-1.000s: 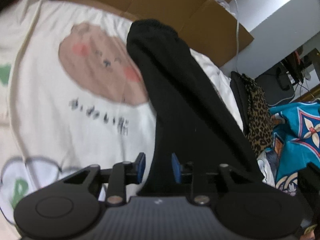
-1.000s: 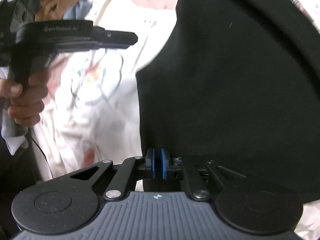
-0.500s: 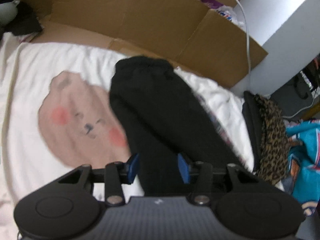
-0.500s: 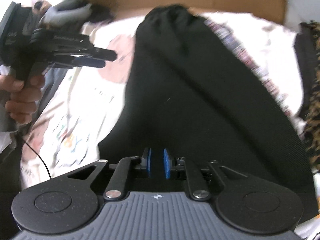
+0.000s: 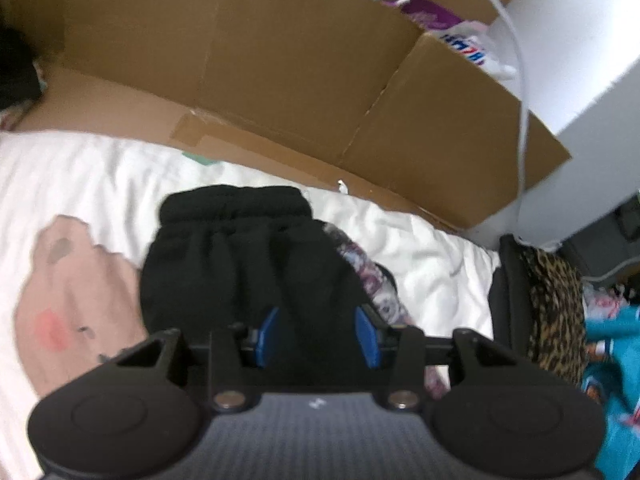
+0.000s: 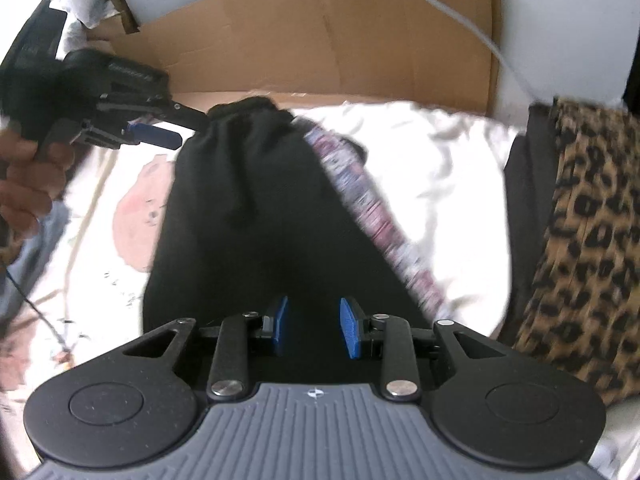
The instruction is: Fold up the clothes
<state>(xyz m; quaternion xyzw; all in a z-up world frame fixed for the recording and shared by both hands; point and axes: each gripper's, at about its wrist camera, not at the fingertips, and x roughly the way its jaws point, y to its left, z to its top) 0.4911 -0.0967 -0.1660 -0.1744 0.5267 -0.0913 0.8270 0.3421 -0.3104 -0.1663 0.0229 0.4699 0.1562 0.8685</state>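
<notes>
Both views have pulled back from the black garment [image 5: 240,264] since 1 second ago, so its gathered waistband and the cardboard box [image 5: 280,68] behind it now show where dark cloth and the printed sheet once filled the picture. That black garment lies lengthwise on the white bed sheet [image 5: 420,256], waistband toward the box, covering part of the pink bear print [image 5: 68,300]; a strip of patterned fabric [image 6: 368,208] peeks out along its right edge. Beyond it, at the right, lies a leopard-print garment [image 6: 584,224]. The left hand-held gripper [image 5: 316,336] has its blue pads moderately apart, black cloth visible beyond the gap and nothing pinched; in the right wrist view it is seen from the side, gripped by a hand [image 6: 28,184], its tips near the waistband. The right hand-held gripper [image 6: 314,326] has just been opening, its pads now parted a little above the garment, with no cloth clamped between them.
</notes>
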